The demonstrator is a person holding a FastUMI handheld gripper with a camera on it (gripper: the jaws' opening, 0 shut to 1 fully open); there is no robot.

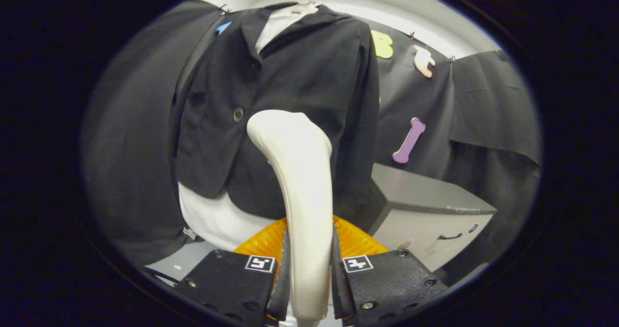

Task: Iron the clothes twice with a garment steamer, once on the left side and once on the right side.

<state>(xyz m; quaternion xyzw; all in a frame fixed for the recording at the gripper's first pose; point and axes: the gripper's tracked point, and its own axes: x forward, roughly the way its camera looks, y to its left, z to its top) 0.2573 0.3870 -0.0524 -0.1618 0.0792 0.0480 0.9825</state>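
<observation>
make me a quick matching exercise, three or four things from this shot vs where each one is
Things:
1. steamer
2. jacket
3. cabinet
4. button

Places:
a. on the jacket front, beside the steamer's head
b. clamped between the gripper's fingers
c. low, beside the jacket's hem
d. hanging on a hanger beyond the fingers

Pairs: 1-b, 2-d, 3-c, 4-a

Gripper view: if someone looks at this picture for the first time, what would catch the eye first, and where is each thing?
First comes the white garment steamer, clamped between the fingers of the gripper and rising upright ahead of them. Just beyond it hangs the black jacket on a hanger, over a white garment, with one round button beside the steamer's head. Something orange lies low behind the fingers, and a grey cabinet stands beside the jacket.
</observation>
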